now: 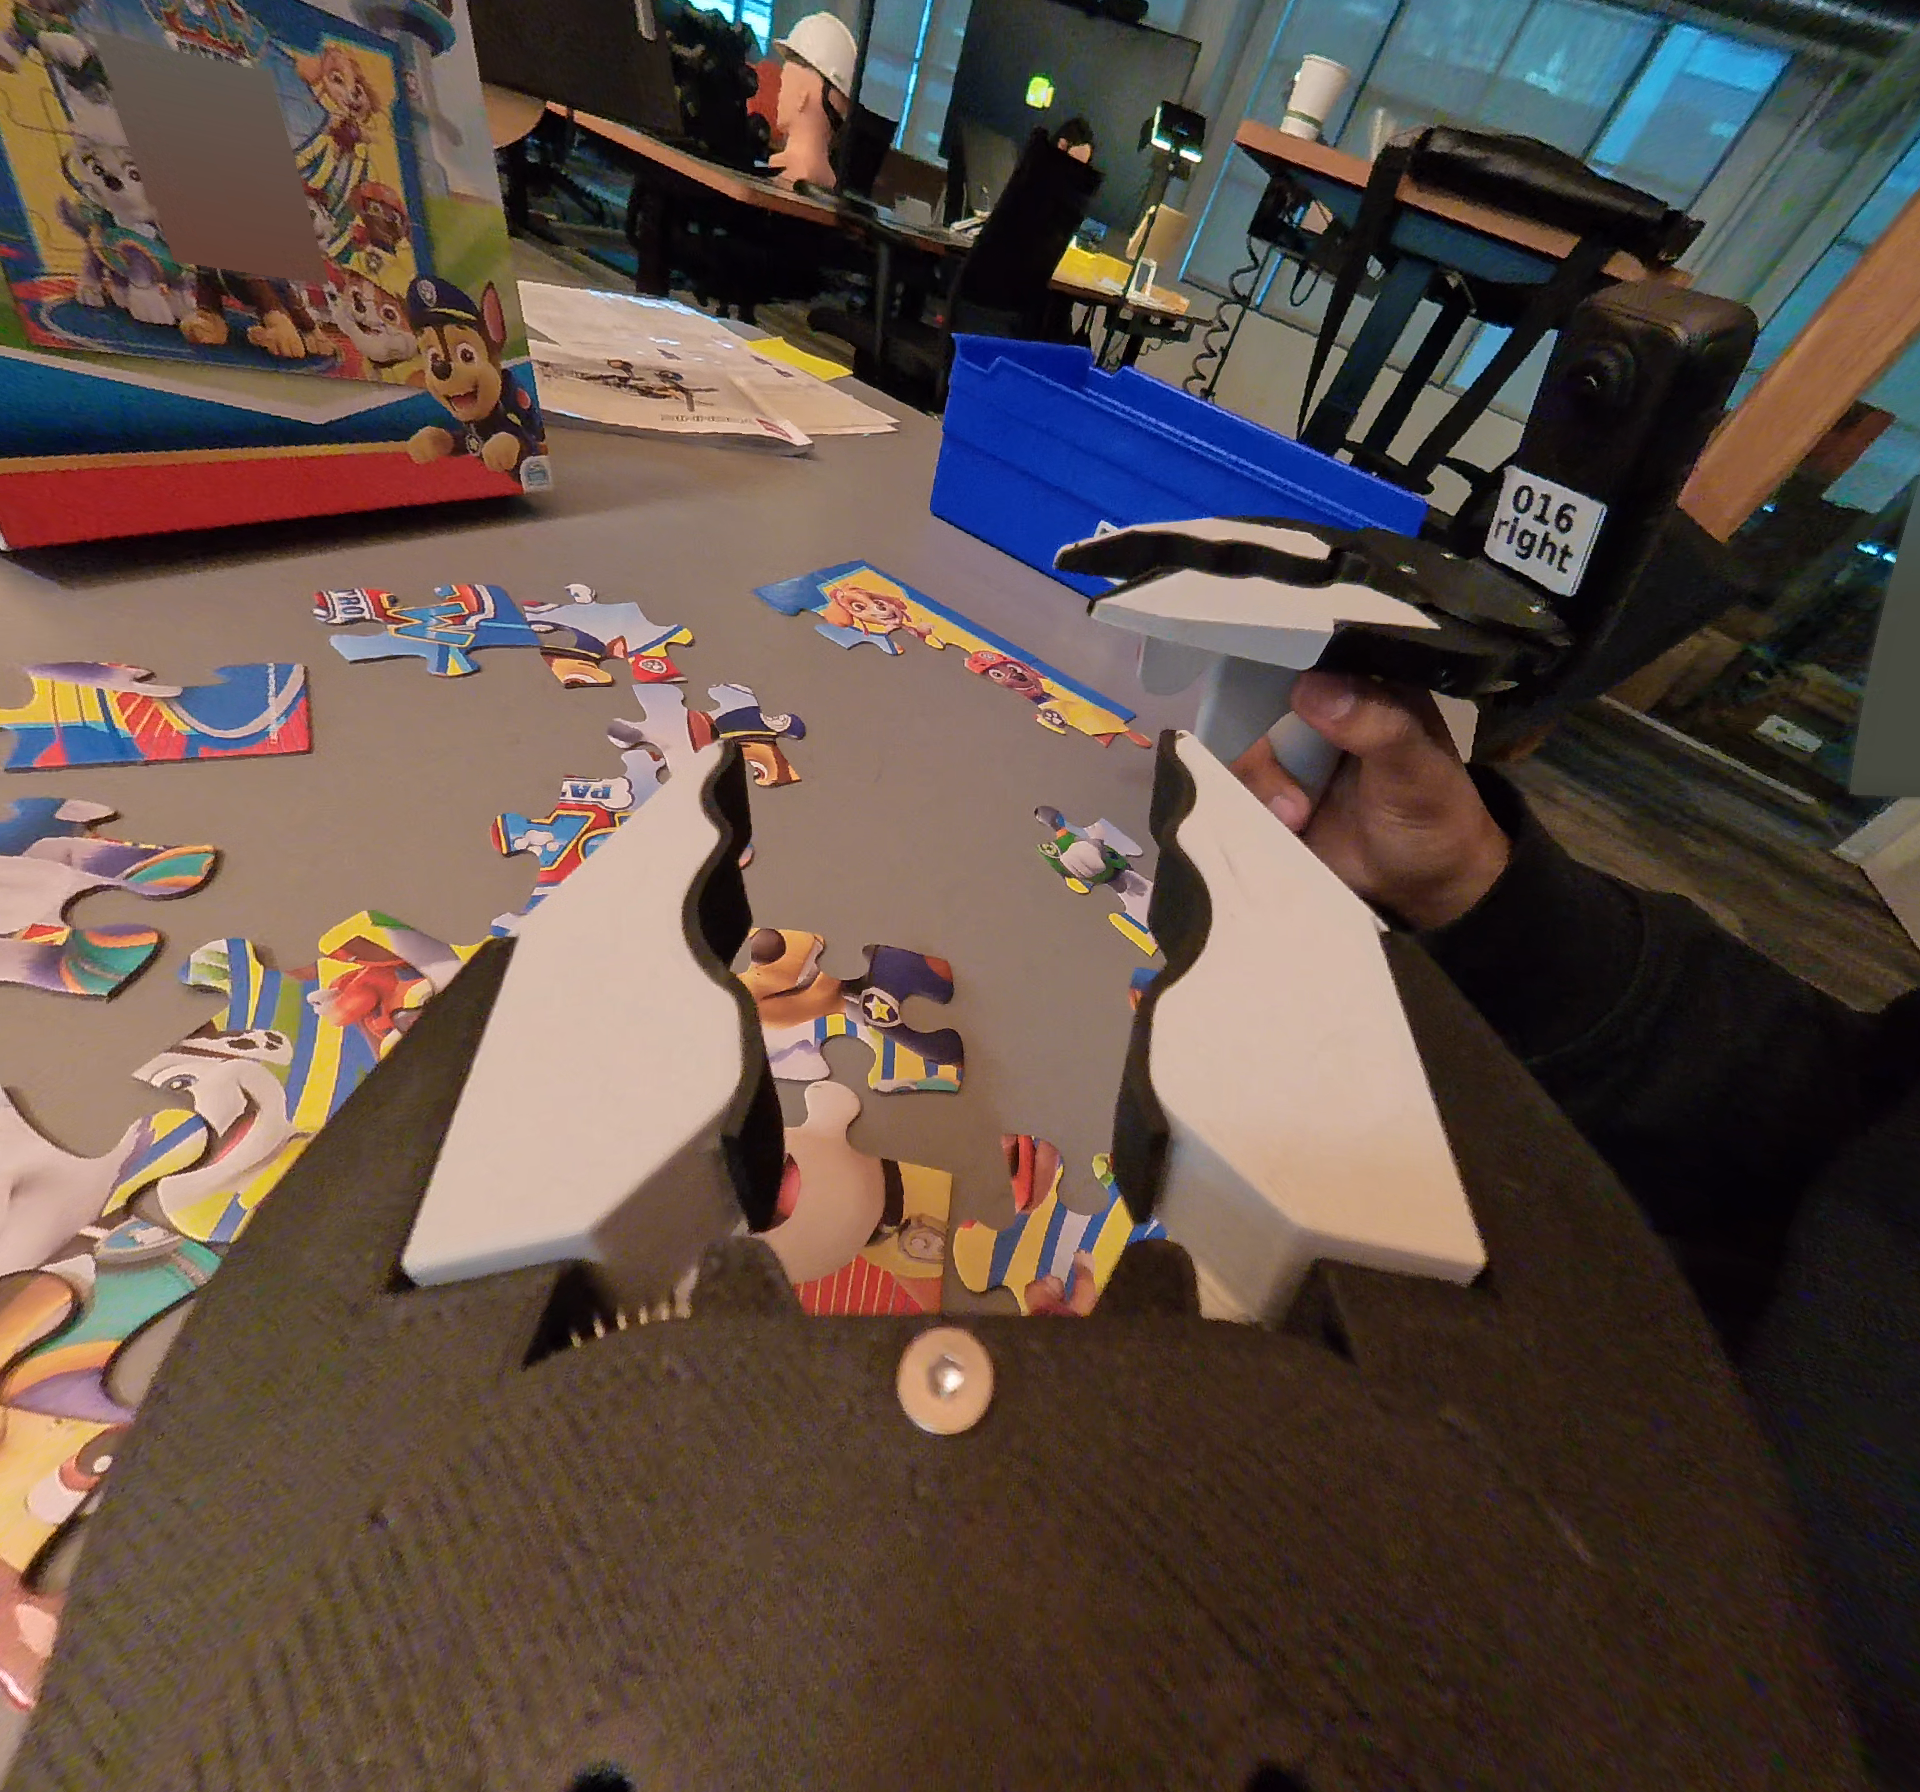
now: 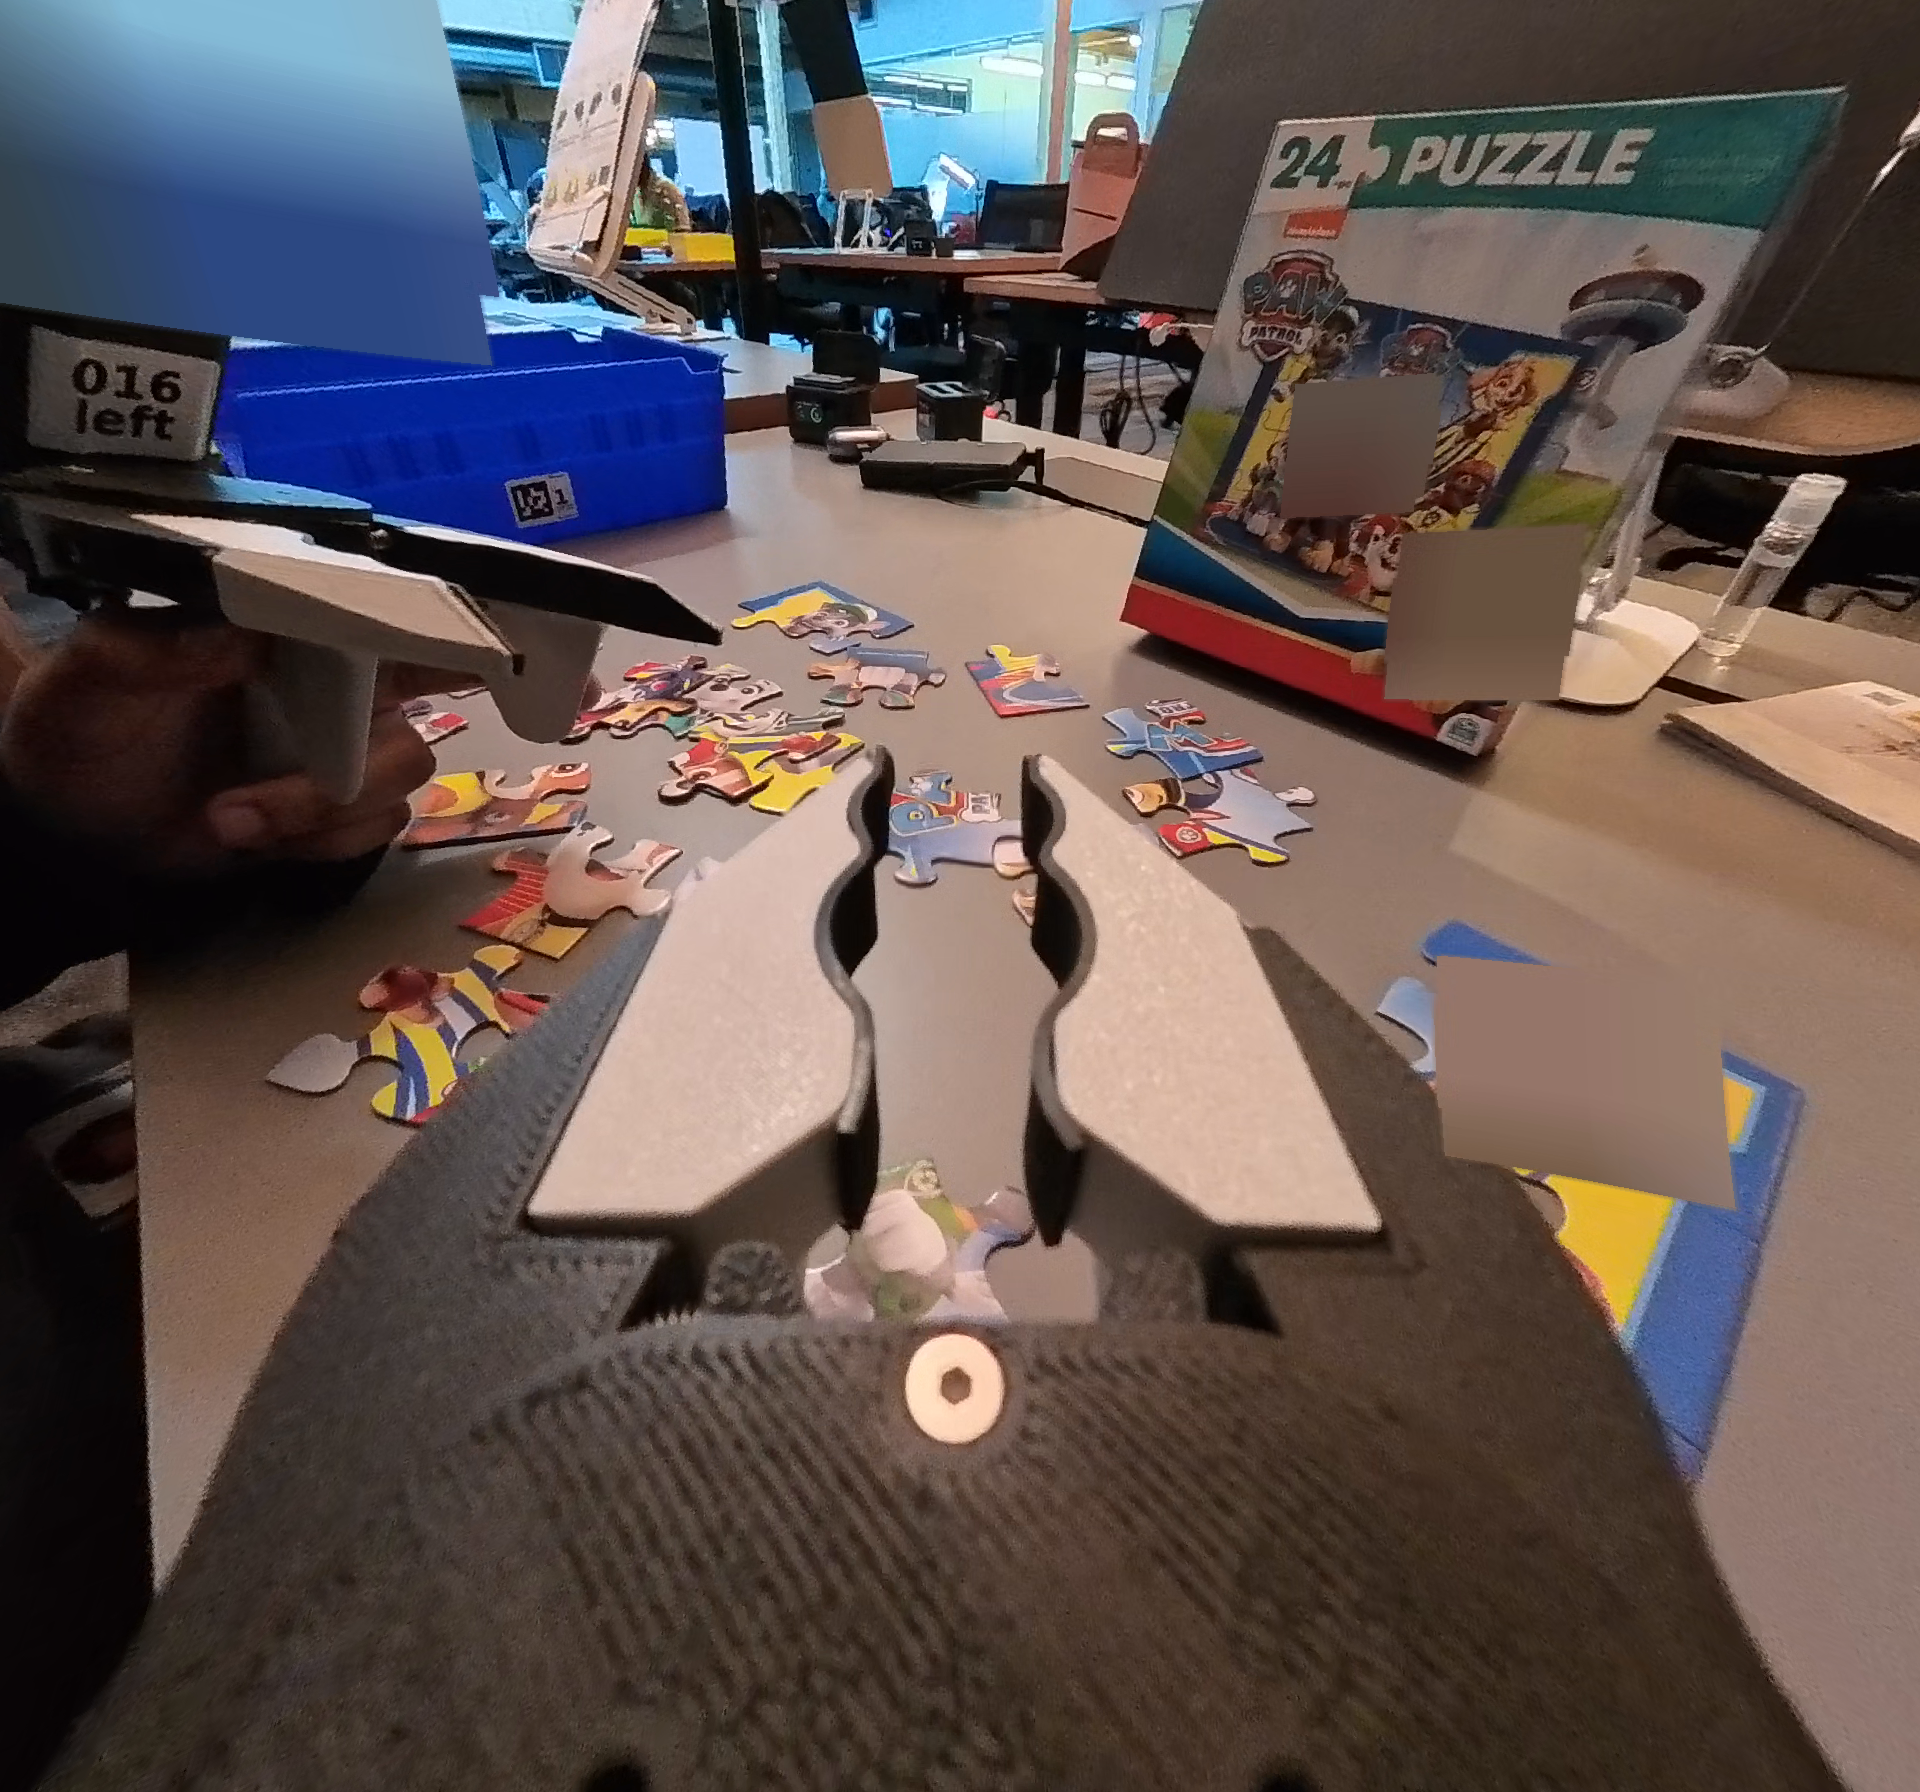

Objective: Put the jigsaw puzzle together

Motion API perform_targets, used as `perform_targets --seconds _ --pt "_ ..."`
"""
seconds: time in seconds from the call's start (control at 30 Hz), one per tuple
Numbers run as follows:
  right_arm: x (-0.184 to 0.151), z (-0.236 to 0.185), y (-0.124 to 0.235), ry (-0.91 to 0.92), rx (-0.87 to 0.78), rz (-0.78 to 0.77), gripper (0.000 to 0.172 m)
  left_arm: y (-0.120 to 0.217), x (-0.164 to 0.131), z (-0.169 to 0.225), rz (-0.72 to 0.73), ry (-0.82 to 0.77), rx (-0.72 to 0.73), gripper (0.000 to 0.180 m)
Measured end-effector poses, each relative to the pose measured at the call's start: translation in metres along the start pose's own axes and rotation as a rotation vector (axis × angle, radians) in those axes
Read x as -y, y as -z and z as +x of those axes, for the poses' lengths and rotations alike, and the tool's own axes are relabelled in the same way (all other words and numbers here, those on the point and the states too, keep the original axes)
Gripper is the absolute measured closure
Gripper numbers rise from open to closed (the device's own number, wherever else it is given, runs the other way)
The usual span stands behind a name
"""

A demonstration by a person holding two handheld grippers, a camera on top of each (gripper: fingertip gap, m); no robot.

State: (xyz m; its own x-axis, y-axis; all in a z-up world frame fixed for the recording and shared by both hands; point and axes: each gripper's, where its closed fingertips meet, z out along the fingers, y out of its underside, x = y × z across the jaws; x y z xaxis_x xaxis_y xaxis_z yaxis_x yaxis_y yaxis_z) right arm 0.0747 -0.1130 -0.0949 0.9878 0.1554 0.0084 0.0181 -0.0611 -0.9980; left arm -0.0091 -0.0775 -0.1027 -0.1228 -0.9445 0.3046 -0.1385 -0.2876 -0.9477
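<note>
Left gripper (image 1: 951,755), grey fingers with black pads: spread wide, nothing between them, above loose colourful cardboard puzzle pieces (image 1: 852,1004) on the grey table (image 1: 883,807). Right gripper (image 2: 956,776): narrowly parted, bare, above a blue piece (image 2: 940,833). Blue plastic bin (image 1: 1091,454) behind.

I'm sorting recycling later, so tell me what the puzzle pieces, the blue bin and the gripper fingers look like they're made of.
Puzzle pieces: probably printed cardboard, slightly glossy; they lie thin and flat with die-cut edges.
Blue bin: looks like moulded plastic, smooth and evenly coloured with ribbed walls.
Gripper fingers: apparently matte light-grey 3D-printed plastic with faint layer texture, lined with wavy black pads, maybe rubber.
</note>
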Motion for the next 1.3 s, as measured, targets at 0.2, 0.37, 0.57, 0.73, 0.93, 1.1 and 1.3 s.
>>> perform_targets --seconds 0.2,0.37,0.57,0.73,0.93,1.1,1.3 --pt "0.001 0.001 0.001 -0.008 0.002 0.005 0.148 -0.001 -0.001 -0.002 -0.01 0.032 -0.013 0.104" --pt "0.0 0.0 0.0 -0.006 0.004 0.002 0.148 -0.002 -0.002 -0.002 -0.016 0.028 -0.013 0.108" --pt "0.004 0.004 0.003 -0.046 0.012 0.029 0.149 -0.003 -0.004 -0.001 -0.029 0.013 -0.007 0.109" --pt "0.003 0.002 0.002 -0.028 0.009 0.017 0.149 -0.007 -0.008 -0.006 -0.065 0.029 0.019 0.104" --pt "0.003 0.003 0.002 -0.031 0.008 0.021 0.149 -0.043 -0.011 -0.019 -0.43 -0.135 0.188 0.099" --pt "0.005 0.006 0.003 -0.041 -0.002 0.037 0.149 -0.066 0.022 -0.074 -0.724 -0.565 0.554 0.091" --pt "0.011 0.011 0.008 -0.061 -0.015 0.084 0.149 -0.093 0.051 -0.107 -0.898 -0.872 0.77 0.081"
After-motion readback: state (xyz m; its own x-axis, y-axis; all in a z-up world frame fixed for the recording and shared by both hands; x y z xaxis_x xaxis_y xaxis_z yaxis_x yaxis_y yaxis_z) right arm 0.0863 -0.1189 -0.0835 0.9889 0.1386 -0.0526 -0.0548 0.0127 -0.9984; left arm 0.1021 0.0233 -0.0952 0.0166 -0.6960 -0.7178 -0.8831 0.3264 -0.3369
